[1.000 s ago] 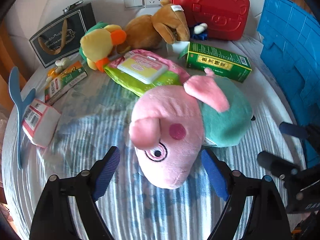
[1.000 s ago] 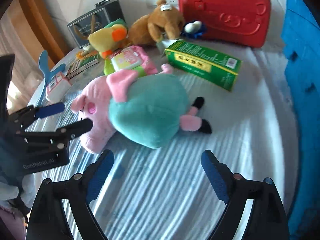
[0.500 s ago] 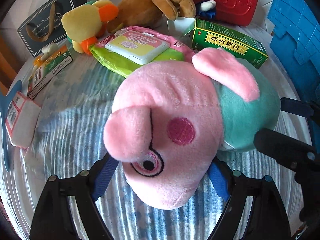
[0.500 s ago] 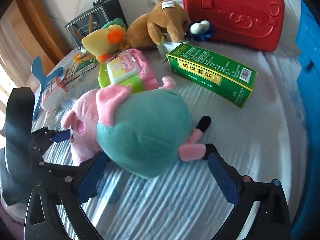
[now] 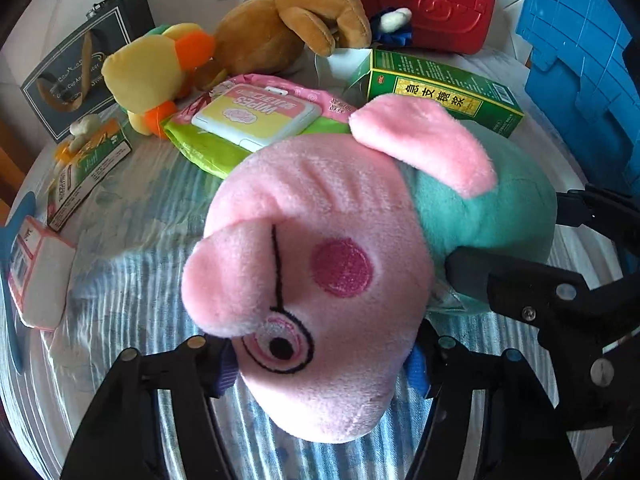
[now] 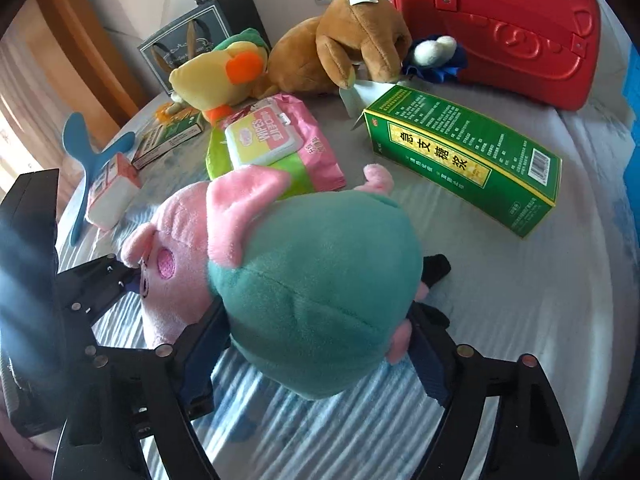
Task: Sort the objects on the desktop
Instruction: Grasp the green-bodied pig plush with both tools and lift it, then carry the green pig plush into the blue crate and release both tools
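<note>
Under my two wrist cameras lies a table (image 6: 500, 320) draped in a ribbed blue-and-white striped cloth. From the left: a flat blue plastic propeller shape (image 6: 86, 160) resting against a small white carton with red print (image 6: 112, 196), then a slim green-and-white box (image 5: 86, 168) with a dark paper gift bag (image 5: 76, 68) upright behind it. Next comes a yellow plush duck (image 5: 148, 72) with a soft orange beak, and a brown plush bear (image 5: 288, 28) slumped forward against the wall. In front of them a crinkly pink-and-green wipes pack (image 6: 276, 144) with a hard flip lid lies flat. At centre, nearest me, the pig plush (image 5: 320, 280) lies on its side on the cloth, fuzzy pink head toward my left hand, rounded teal body toward my right. My left gripper (image 5: 320, 364) is closing, its blue-padded jaws pressed into either side of the pink head. My right gripper (image 6: 316, 352) is closing too, its jaws set against both sides of the teal body. Further right a long glossy green cardboard box (image 6: 464, 160) with yellow lettering lies flat, a moulded red plastic case (image 6: 500, 20) stands behind it, and a ribbed blue plastic crate (image 5: 584, 64) fills the far right edge.
</note>
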Demonstrator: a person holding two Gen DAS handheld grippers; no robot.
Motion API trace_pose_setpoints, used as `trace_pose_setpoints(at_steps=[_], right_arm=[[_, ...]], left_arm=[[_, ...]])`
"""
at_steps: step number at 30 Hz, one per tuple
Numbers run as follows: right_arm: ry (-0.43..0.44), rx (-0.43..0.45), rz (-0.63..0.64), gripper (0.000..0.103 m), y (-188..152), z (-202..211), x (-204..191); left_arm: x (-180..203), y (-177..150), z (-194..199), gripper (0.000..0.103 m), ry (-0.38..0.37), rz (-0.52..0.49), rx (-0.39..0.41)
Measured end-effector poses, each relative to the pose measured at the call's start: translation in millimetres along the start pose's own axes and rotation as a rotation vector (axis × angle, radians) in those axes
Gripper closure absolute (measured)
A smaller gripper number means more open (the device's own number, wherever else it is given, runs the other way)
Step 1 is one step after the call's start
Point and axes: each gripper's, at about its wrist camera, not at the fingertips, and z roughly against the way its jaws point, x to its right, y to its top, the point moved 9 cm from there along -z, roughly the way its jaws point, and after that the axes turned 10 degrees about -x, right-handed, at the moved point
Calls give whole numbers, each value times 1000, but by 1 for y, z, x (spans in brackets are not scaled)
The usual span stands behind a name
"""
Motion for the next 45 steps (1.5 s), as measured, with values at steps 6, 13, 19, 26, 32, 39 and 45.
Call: trace_pose_setpoints(at_steps=[6, 13, 19, 26, 32, 39, 45], right_arm=[[-11, 87, 30, 22, -1, 47, -14], [-55, 218, 51, 22, -12, 122, -30], [-125, 329, 28, 22, -30, 195, -29], [-263, 498, -28, 22, -58, 304, -9], [-397, 635, -120, 21, -103, 396, 34], [-533, 712, -270, 21, -160, 468, 103], [-592, 720, -374, 21, -203, 498, 151]], left_arm=[[6, 3, 53, 39, 17, -8, 103], [27, 2, 126, 39, 28, -45, 240], [62, 7, 188, 39, 9, -114, 363], [135, 24, 275, 39, -57, -230, 533], [229, 34, 336, 38, -136, -377, 648], [348, 36, 367, 38, -235, -542, 676], [421, 28, 372, 38, -273, -641, 656]])
